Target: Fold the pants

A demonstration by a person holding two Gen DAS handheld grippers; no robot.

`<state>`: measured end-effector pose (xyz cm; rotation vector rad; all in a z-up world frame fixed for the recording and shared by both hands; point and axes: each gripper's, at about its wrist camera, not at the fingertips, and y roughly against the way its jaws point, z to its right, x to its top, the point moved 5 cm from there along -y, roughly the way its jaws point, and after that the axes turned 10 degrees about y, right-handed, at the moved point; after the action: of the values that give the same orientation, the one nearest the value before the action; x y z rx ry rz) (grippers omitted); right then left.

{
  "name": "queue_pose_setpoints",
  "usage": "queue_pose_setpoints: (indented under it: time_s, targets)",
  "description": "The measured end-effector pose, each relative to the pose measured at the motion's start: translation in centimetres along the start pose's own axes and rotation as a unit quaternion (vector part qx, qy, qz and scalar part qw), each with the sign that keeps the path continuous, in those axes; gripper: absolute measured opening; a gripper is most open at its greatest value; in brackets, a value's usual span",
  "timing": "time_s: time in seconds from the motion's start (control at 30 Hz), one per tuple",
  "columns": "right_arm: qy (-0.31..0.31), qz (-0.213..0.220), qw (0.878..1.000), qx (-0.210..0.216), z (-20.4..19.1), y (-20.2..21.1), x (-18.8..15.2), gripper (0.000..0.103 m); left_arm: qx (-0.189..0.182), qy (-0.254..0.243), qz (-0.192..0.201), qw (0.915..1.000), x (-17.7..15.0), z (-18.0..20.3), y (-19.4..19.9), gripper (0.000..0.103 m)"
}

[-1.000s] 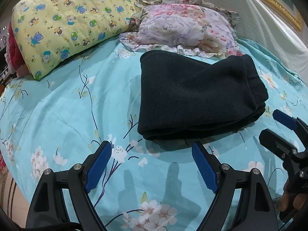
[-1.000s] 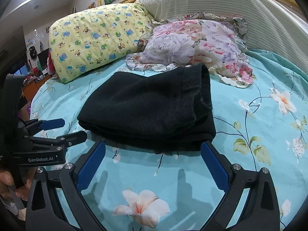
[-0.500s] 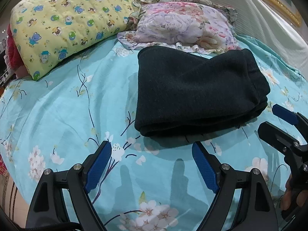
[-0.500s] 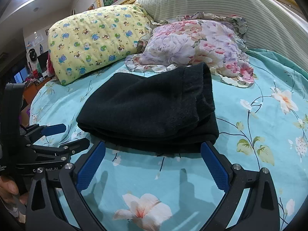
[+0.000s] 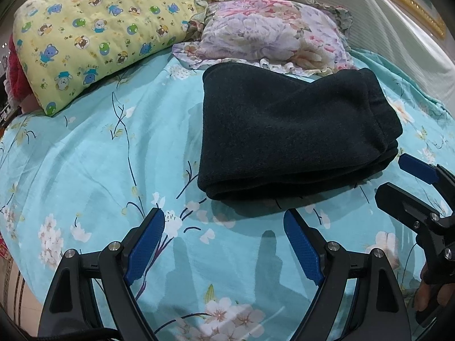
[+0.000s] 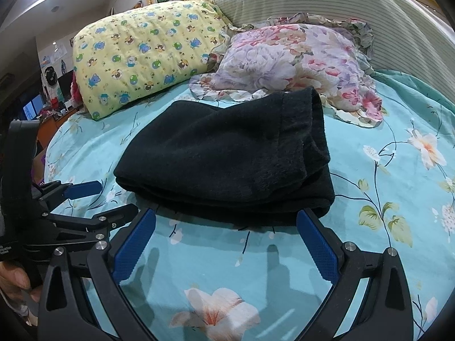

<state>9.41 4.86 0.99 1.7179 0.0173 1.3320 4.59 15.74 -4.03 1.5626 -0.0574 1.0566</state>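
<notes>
Lying folded into a thick, soft rectangle, the black fleece pants (image 5: pixel 293 130) rest on the smooth turquoise floral sheet (image 5: pixel 93 153), just in front of the ruffled floral pillow (image 5: pixel 273 34). The left gripper (image 5: pixel 224 241) and the right gripper (image 6: pixel 226 231) both stand wide open near the pants' front edge, gripping nothing, their textured blue pads (image 5: pixel 145 244) bare.

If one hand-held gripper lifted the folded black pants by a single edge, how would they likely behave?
The black pants would probably go floppy and unfold: they lie in loose stacked layers, with the edges sagging. The fuzzy, fleece-like surface suggests the pads would grip rather than slip. Pushed, they would likely bunch up on the soft bedsheet instead of sliding whole.
</notes>
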Motion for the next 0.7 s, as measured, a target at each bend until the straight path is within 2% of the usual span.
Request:
queue_pose_setpoints:
  time_s: [0.7]
  targets:
    - [-0.004,0.000,1.000,0.000,-0.03,-0.27,-0.01,0.099,0.002,0.000,0.003,1.0000,0.08,-0.16,-0.03,0.086]
